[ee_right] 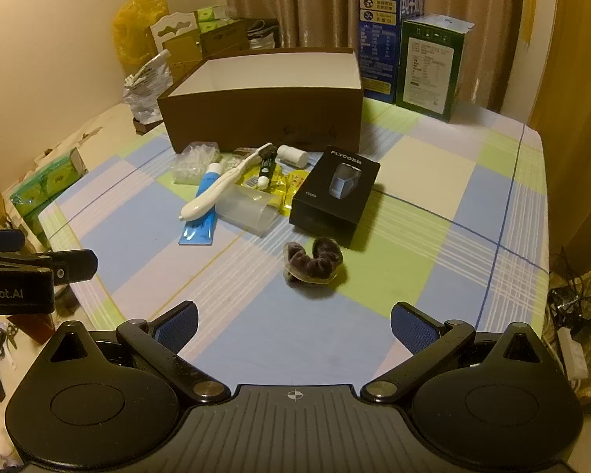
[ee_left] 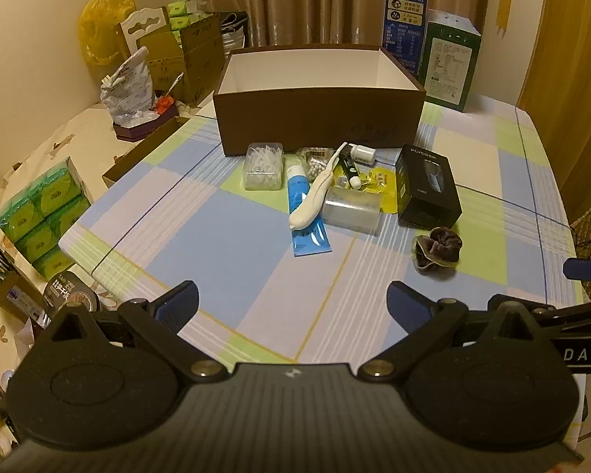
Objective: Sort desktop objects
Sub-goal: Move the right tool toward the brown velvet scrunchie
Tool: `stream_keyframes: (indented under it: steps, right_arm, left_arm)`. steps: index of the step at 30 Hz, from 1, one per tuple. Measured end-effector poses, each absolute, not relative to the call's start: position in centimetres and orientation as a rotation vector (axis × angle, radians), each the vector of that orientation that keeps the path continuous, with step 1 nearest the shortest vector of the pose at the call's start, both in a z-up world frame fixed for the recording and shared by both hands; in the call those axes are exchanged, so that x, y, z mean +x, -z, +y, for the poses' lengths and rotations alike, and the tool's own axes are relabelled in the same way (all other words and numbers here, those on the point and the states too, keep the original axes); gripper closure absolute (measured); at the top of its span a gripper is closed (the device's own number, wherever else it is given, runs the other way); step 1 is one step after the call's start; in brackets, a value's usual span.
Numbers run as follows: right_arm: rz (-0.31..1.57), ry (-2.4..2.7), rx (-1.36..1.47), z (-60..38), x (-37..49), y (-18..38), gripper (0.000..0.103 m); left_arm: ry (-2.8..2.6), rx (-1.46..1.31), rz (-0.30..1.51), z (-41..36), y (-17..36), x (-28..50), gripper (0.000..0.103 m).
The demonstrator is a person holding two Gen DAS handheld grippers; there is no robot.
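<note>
An open brown box (ee_left: 319, 118) (ee_right: 264, 118) with a white inside stands at the back of the checked tablecloth. In front of it lie a clear box of white picks (ee_left: 263, 165), a blue tube (ee_left: 305, 213) (ee_right: 203, 207), a white long-handled tool (ee_left: 315, 197) (ee_right: 220, 189), a clear tape roll (ee_left: 350, 209) (ee_right: 248, 209), yellow packets (ee_left: 386, 185), a small white bottle (ee_right: 293, 155), a black shaver box (ee_left: 427, 189) (ee_right: 335, 193) and a dark velvet scrunchie (ee_left: 437, 250) (ee_right: 313, 262). My left gripper (ee_left: 291, 299) and right gripper (ee_right: 293, 325) are open and empty, near the table's front edge.
A blue carton (ee_left: 406, 23) and a green carton (ee_left: 451, 63) stand behind the brown box. Green tissue packs (ee_left: 45, 213), bags and cardboard boxes crowd the left side. Curtains hang behind. Cables and a power strip (ee_right: 571, 351) lie off the table's right edge.
</note>
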State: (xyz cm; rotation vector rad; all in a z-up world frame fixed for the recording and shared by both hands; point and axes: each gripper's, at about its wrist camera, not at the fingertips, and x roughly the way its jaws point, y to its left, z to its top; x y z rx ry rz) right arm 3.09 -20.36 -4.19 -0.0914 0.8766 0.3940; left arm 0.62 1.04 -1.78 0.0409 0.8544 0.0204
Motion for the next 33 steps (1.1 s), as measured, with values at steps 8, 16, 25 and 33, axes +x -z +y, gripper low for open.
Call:
stream_keyframes:
  steps: [8, 16, 25, 33]
  right_arm:
    - [0.884, -0.397, -0.095, -20.3, 3.2, 4.4, 0.002]
    - [0.887, -0.408, -0.093, -20.1, 3.4, 4.5, 0.002]
    - [0.898, -0.411, -0.086, -19.9, 3.9, 4.6, 0.002]
    - [0.888, -0.394, -0.053, -19.7, 5.1, 4.7, 0.002]
  left_arm:
    - [-0.020, 0.042, 0.857, 1.0, 1.9, 0.7, 0.003]
    - [-0.013, 0.046, 0.865, 1.0, 2.3, 1.1, 0.003]
    - [-0.002, 0.049, 0.864, 0.9, 2.3, 1.7, 0.003]
    - [0.027, 0.062, 0.862, 1.3, 2.4, 3.1, 0.003]
